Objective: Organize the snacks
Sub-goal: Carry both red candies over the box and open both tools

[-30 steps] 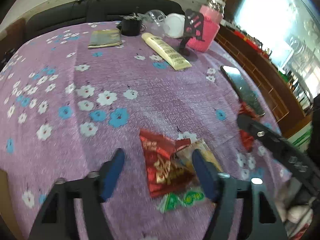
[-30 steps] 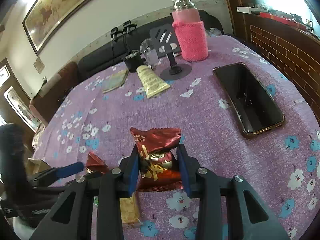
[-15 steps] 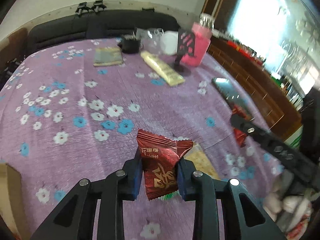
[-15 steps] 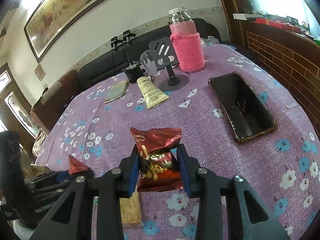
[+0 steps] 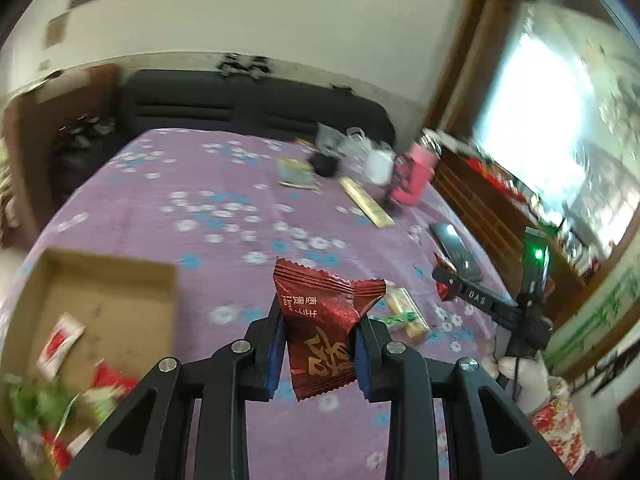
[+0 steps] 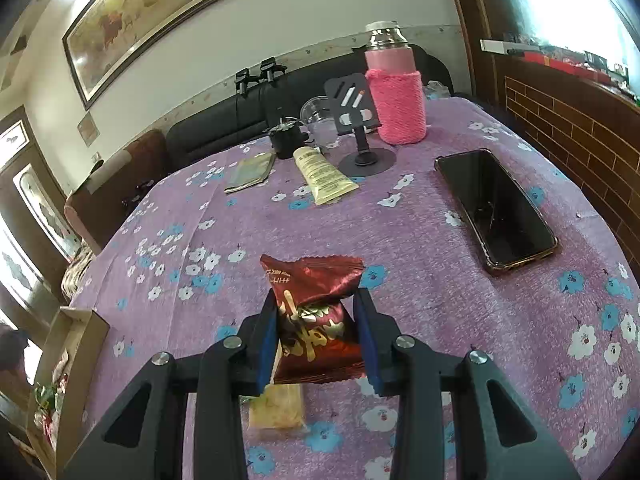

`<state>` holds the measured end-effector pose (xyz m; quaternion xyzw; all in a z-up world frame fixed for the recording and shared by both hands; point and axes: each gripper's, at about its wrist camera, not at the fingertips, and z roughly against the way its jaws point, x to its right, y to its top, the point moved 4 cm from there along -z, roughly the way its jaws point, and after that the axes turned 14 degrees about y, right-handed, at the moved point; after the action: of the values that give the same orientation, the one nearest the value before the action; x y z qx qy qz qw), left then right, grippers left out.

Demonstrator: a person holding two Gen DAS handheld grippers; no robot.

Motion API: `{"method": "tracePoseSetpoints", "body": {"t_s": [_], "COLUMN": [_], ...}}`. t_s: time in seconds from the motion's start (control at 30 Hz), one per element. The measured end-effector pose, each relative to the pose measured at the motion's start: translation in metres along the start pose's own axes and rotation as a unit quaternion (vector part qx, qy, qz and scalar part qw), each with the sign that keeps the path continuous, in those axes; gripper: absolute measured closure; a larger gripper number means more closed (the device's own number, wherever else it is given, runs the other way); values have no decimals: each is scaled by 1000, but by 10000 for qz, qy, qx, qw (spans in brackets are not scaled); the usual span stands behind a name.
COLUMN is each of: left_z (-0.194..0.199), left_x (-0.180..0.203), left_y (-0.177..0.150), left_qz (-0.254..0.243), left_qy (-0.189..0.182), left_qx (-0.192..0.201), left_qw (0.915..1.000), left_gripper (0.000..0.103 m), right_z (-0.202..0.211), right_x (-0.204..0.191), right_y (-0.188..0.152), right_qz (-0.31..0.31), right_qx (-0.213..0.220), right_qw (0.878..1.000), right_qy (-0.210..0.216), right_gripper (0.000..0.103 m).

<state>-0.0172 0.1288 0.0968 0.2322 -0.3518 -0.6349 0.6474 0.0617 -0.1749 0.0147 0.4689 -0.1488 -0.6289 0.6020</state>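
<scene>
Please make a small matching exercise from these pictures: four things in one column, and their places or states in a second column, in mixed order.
1. left gripper
2. phone
3. cardboard box
4. pink bottle

a. holds loose snacks
b. upright at the table's far edge
c. lies flat, screen dark
d. shut on a red snack packet

Pairs: 1-d, 2-c, 3-a, 4-b

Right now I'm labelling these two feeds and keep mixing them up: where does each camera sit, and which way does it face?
Left wrist: on the left gripper, looking along its fingers over a red snack packet it grips, across the purple tablecloth towards the cardboard box; the right gripper and a hand show.
Right wrist: on the right gripper, gripping another red packet, facing the phone and pink bottle.
Shared: tablecloth, box, phone, bottle.
</scene>
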Motion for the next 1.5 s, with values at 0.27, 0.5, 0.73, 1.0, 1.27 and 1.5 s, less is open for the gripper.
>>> {"method": "tracePoseSetpoints", "body": {"t_s": [0.27,0.5,0.73,1.0,1.27,1.5], "left_z": [43,47,45,20,-25,-37], "left_x": [-101,-156,-169,-179,-199,-202], "left_y": [-20,-45,-49,-33,-26,-24], "left_qz": [724,1230,1252,859,998,1034], "left_qy": [637,811,797,971,883,735], "left_qx": [227,211,191,-38,-532,-671], "left_qw": [9951,9889,9887,9916,9896,9896], "left_gripper": [73,73,73,73,72,72], "right_z": [11,26,14,-28,-83,-78], "right_x": [-33,-108,-189,-274,-322,-284], "right_y": [-15,-21,-30,-58,-82,-70], "right_qz": [164,580,946,1419,1668,1338], "right_qx": [-115,-197,-504,-1138,-1795,-1810], "right_qw": [9998,9967,9880,9716,9548,9620], "right_qy": [50,532,1116,1515,1683,1543], "right_gripper": [68,68,68,69,88,73]}}
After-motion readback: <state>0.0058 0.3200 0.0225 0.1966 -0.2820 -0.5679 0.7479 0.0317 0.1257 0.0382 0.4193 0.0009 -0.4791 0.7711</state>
